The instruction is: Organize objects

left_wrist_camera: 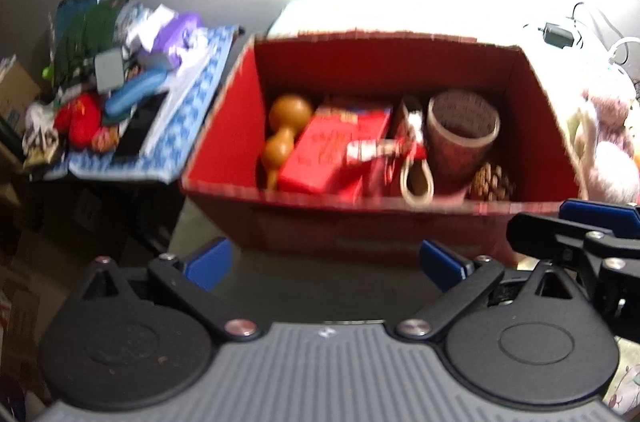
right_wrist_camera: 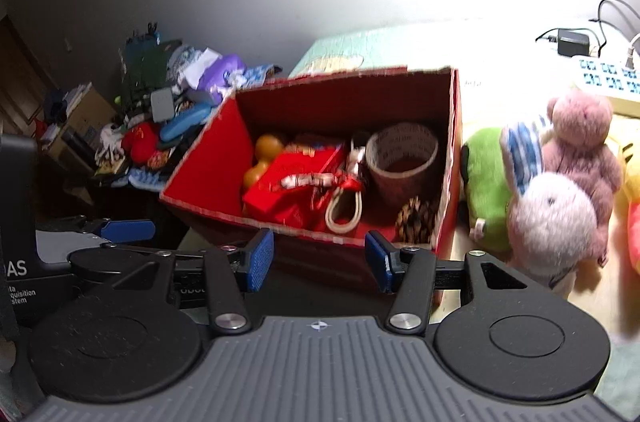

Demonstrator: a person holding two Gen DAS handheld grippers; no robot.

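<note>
A red cardboard box (left_wrist_camera: 224, 126) (right_wrist_camera: 192, 162) stands open on the table. Inside lie an orange gourd (left_wrist_camera: 286, 130) (right_wrist_camera: 264, 158), a red packet (left_wrist_camera: 332, 146) (right_wrist_camera: 288, 182), a patterned paper cup (left_wrist_camera: 460, 130) (right_wrist_camera: 400, 158), a cord loop (left_wrist_camera: 416, 182) (right_wrist_camera: 344, 210) and a pine cone (left_wrist_camera: 492, 182) (right_wrist_camera: 416, 218). My left gripper (left_wrist_camera: 326, 264) is open and empty just in front of the box. My right gripper (right_wrist_camera: 320, 260) is open and empty at the box's near wall; it also shows at the right in the left wrist view (left_wrist_camera: 576, 222).
Plush toys stand right of the box: a green one (right_wrist_camera: 488, 174), a white rabbit (right_wrist_camera: 548, 218) and a pink bear (right_wrist_camera: 580, 134) (left_wrist_camera: 608, 126). A pile of clutter (left_wrist_camera: 100, 94) (right_wrist_camera: 160, 110) lies left of the box. A power strip (right_wrist_camera: 608, 82) and adapter (right_wrist_camera: 572, 42) sit at the back right.
</note>
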